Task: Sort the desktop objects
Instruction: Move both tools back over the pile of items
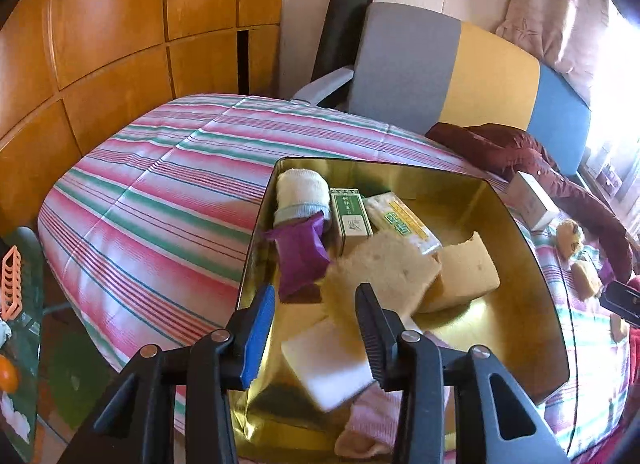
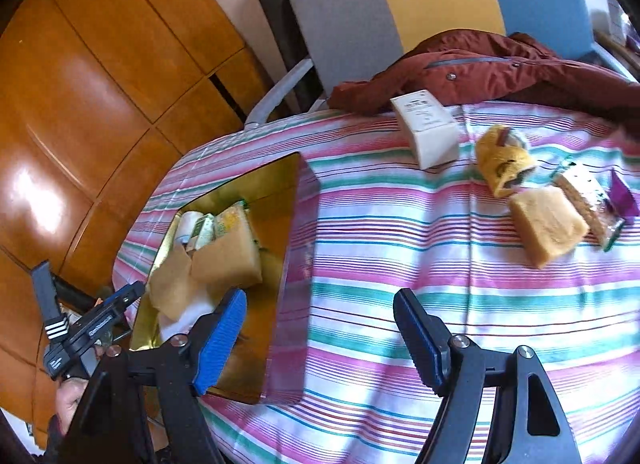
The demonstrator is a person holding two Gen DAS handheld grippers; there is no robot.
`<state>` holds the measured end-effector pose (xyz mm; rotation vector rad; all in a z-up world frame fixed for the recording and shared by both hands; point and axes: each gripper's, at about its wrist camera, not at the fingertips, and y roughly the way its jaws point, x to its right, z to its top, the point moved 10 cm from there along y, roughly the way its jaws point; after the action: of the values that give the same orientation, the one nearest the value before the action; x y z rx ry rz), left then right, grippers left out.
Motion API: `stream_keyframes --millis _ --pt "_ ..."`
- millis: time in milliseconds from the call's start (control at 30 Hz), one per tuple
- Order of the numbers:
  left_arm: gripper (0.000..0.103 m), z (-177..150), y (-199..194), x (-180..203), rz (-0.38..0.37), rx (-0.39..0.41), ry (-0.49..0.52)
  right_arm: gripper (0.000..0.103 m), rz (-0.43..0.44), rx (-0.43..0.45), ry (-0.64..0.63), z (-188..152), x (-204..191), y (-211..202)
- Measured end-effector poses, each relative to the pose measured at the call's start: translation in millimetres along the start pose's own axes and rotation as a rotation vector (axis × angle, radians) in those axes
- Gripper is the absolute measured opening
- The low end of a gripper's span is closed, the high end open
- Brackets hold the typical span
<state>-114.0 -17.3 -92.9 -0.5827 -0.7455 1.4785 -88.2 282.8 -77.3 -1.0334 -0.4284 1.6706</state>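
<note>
Gold tin [image 1: 532, 248] already holds several items, perhaps seven; sponge [image 2: 548, 226] and others await; left tongs [image 1: 316, 328] narrow, right tongs [image 2: 320, 338] wide, both empty.

**Glossy gold tin on striped cloth**

The gold tin [image 1: 516, 224] is polished metal, mirror-smooth inside and out. Under it, the striped cloth [image 1: 152, 192] looks woven with a faint sheen. The sponges [image 1: 384, 268] in the tin are porous and matt; the white block [image 1: 324, 360] beside them is smooth foam. The purple packet [image 1: 300, 256] is shiny foil. The far wardrobe [image 1: 120, 24] is lacquered wood, glossy. The maroon jacket [image 2: 480, 64] is matt fabric.
</note>
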Motion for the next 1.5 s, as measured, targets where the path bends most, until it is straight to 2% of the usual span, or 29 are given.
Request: stream_keyframes --millis 233,300,500,867,1033,1233,1500 --pt "0.042 -4.0 -15.9 8.6 -0.045 0.004 0.005 0.077 -0.046 0.021 0.034 4.0 30.3 -16.0" --pt "0.042 -2.8 -21.6 19.5 -0.07 0.01 0.026 0.086 -0.057 0.036 0.05 7.3 39.8 -22.9" --pt "0.043 0.4 -36.6 63.2 -0.142 0.033 0.112 0.087 -0.097 0.088 0.12 16.1 77.9 -46.5" --pt "0.044 -14.6 -48.1 142.8 -0.295 -0.006 0.223 0.093 -0.258 0.188 0.29 26.0 181.0 -98.3" --pt "0.044 -16.6 -52.1 173.2 -0.317 -0.003 0.283 0.093 -0.326 0.255 0.399 33.4 230.6 -124.8" --pt "0.044 -20.1 -54.9 207.0 -0.363 -0.02 0.328 0.093 -0.343 0.299 0.475 42.5 266.3 -136.9" --pt "0.044 -27.8 -51.2 249.3 -0.404 -0.059 0.381 0.086 -0.292 0.267 0.486 56.5 280.3 -107.0"
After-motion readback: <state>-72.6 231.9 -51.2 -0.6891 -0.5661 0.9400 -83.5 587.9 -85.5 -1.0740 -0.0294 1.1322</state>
